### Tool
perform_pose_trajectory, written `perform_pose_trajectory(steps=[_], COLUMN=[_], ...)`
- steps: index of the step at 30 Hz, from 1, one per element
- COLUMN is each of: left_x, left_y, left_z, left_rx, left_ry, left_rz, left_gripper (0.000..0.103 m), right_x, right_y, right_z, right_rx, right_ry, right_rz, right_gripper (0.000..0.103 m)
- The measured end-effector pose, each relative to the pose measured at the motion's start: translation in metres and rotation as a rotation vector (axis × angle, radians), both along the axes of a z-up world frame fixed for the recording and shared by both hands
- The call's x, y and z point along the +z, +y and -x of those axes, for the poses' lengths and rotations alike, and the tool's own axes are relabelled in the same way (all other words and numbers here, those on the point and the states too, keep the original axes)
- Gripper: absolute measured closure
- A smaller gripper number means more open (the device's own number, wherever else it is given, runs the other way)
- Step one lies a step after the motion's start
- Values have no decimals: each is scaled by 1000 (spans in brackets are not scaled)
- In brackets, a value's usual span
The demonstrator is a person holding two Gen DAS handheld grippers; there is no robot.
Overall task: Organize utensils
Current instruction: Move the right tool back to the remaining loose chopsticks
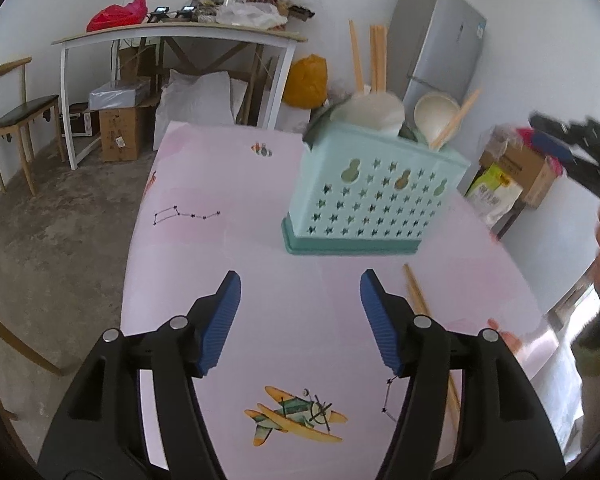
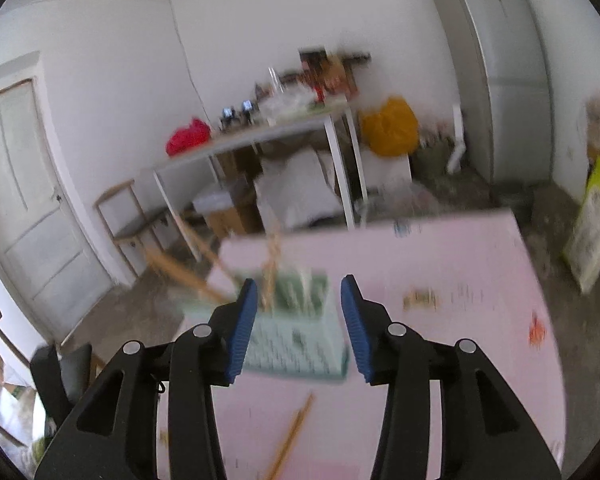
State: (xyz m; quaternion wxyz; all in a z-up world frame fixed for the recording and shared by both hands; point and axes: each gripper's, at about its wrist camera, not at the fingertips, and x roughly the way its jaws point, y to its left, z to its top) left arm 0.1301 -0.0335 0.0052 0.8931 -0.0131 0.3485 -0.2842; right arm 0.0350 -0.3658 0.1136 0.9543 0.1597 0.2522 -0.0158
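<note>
A pale green utensil holder (image 1: 374, 196) with star holes stands on the pink table (image 1: 228, 240). It holds wooden chopsticks (image 1: 376, 60) and white spoons (image 1: 436, 114). Loose chopsticks (image 1: 418, 300) lie on the table by my left gripper's right finger. My left gripper (image 1: 300, 316) is open and empty, hovering before the holder. My right gripper (image 2: 298, 324) is open and empty above the blurred holder (image 2: 300, 344); loose chopsticks (image 2: 292, 436) lie below it. The right gripper also shows in the left wrist view (image 1: 572, 152), raised at the right.
A white side table (image 1: 172, 36) piled with clutter, a chair (image 1: 16, 112), boxes (image 1: 120, 132), a yellow bag (image 1: 306, 80) and a grey fridge (image 1: 440, 44) stand beyond the table. A door (image 2: 24, 200) is at the left.
</note>
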Motion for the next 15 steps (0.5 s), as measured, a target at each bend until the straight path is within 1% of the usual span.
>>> perform_pose_trajectory(steps=[2,3,5,6,10,13,15], left_x=[-5,-6,-12,-14,-20,-22,-22], left_y=[-7,-9,-16,-18,-28,-34,-38], left_z=[0,0,0,0,4,7,9], left_rx=[-6,-10,-22,-27,-54,-71,-80], left_ry=[12,19,44,50,72,76,75], left_rz=[-38,-48,-78,-85,-116,-136,-145], left_gripper=[44,44,44,44,43,43,43], right_x=[-32,-54,-86,-106,-151,-165,-169], right_y=[5,11,18,26,48,53,54], right_z=[3,4,6,8,13,12,11], right_rx=[17,23,36,45,43,45,48], right_ry=[98,167,257,310,421,456,458], right_rz=[-56,-83,-134,-165,-158,-163,-160], right_gripper=[60,60,61,63,72,77,80])
